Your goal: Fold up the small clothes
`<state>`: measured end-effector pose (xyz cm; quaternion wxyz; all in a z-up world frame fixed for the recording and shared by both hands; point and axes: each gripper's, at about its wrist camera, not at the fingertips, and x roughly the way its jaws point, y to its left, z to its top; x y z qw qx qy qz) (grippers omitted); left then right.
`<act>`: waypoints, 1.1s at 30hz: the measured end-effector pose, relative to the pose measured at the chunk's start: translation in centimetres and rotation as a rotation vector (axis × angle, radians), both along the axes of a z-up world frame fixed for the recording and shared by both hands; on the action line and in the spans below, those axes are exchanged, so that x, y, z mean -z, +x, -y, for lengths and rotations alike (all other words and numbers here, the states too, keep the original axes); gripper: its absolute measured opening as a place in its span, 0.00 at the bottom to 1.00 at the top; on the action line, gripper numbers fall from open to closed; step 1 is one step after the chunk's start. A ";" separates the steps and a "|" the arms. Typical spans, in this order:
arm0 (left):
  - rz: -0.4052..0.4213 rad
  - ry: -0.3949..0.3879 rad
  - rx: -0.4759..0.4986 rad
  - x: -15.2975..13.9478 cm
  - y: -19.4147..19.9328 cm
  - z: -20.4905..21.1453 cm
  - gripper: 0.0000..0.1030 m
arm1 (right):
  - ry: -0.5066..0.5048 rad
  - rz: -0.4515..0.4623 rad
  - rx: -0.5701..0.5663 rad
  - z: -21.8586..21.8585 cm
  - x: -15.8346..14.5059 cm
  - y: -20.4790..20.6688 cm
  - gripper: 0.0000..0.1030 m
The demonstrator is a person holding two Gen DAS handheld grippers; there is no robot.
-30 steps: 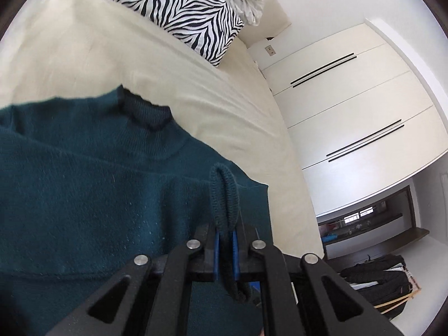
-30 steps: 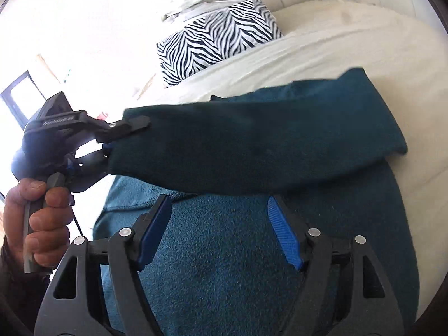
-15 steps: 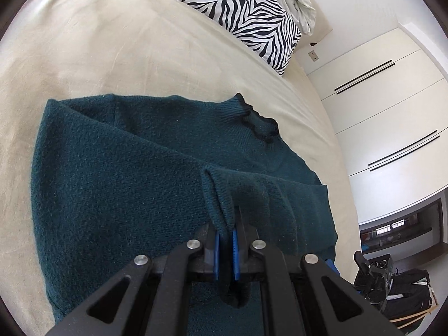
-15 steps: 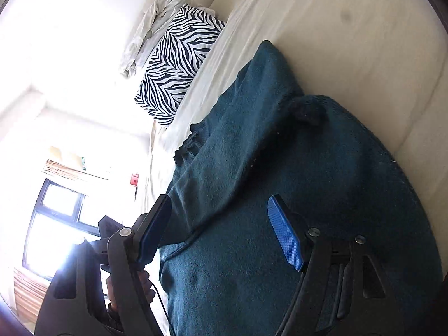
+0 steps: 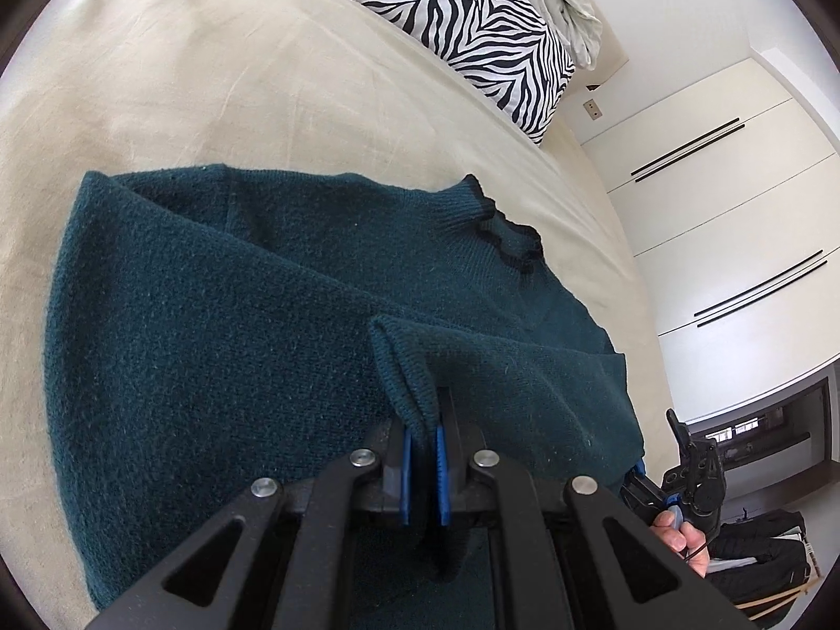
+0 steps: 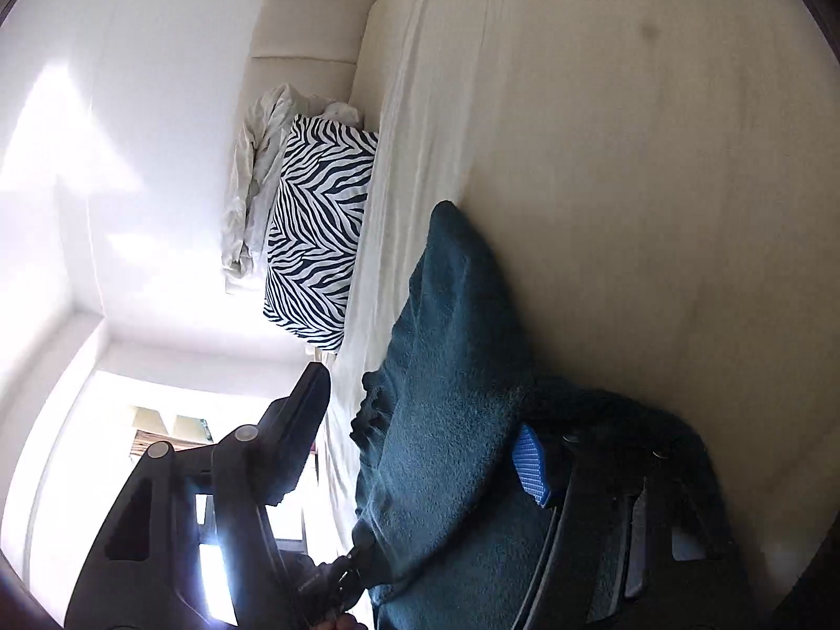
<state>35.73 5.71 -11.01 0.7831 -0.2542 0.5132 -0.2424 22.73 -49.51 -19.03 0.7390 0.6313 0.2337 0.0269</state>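
A: Quick pass. Left gripper, jaws pressed together, pinching the ribbed cuff of the teal sweater. The sweater lies on the cream bedsheet, spread ahead of and under the left tongs, collar further ahead to the right.

B: Right gripper?

A: Rolled on its side, jaws half spread and just been closing, with a thick fold of sweater between them. The blue pad sits against the knit, but the other finger looks clear of it. Not a grip yet, I'd say.

B: Risks?

A: The right jaws may bite several layers, or only graze the top one, so the fold drags crooked or slips out. The left holds only a thin cuff; any pull stretches the sleeve and rumples the body beneath.

B: Anything nearby?

A: Zebra pillow and a pale crumpled cloth well ahead of both tongs, no clash likely. The loose sheet could bunch if the sweater is dragged.
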 end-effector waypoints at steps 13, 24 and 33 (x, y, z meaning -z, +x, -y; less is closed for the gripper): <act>0.022 -0.031 0.006 0.5 0.1 -0.5 0.09 | -0.069 -0.028 -0.035 0.0 -3.2 -4.9 0.51; 0.038 -0.064 0.003 1.9 0.2 -0.7 0.13 | -0.177 -0.074 -0.311 -1.5 -6.4 4.4 0.59; 0.064 -0.067 0.010 2.4 0.4 -0.7 0.13 | -0.126 -0.113 -0.251 1.8 -2.9 9.4 0.59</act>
